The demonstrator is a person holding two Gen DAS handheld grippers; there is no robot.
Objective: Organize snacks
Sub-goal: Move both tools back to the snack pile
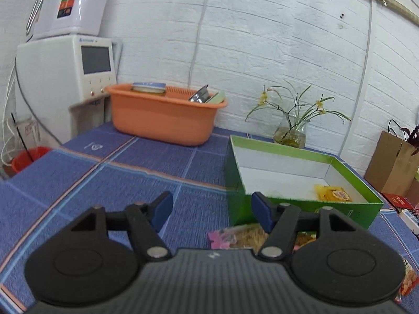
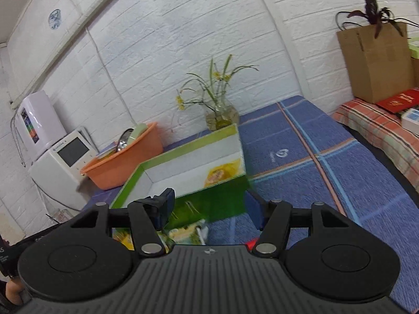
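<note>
Both grippers stand open and empty. Left gripper (image 1: 212, 210): jaws apart over bare cloth, nothing between the pads. Right gripper (image 2: 209, 209): jaws spread wide, likewise holding nothing (blur at the edges of the right view leaves fine detail uncertain).

Box (image 1: 301, 206): green outside, white inside, open-topped, the landmark for what follows. It sits on the blue tablecloth (image 1: 104, 183) with its open top up, presumably so packets can be dropped in from above.

Yellow packet (image 1: 332, 193): one snack lies flat on the box floor, in the near right corner as the left camera sees it.

Loose snacks (image 1: 241, 236): several packets lie on the cloth just in front of the box's near wall, below and between the jaws, within easy reach of either gripper; these appear to be what remains to be sorted.

Orange tub (image 1: 162, 120) and vase (image 1: 290, 133): behind the box against the wall, well clear of the working area.
</note>
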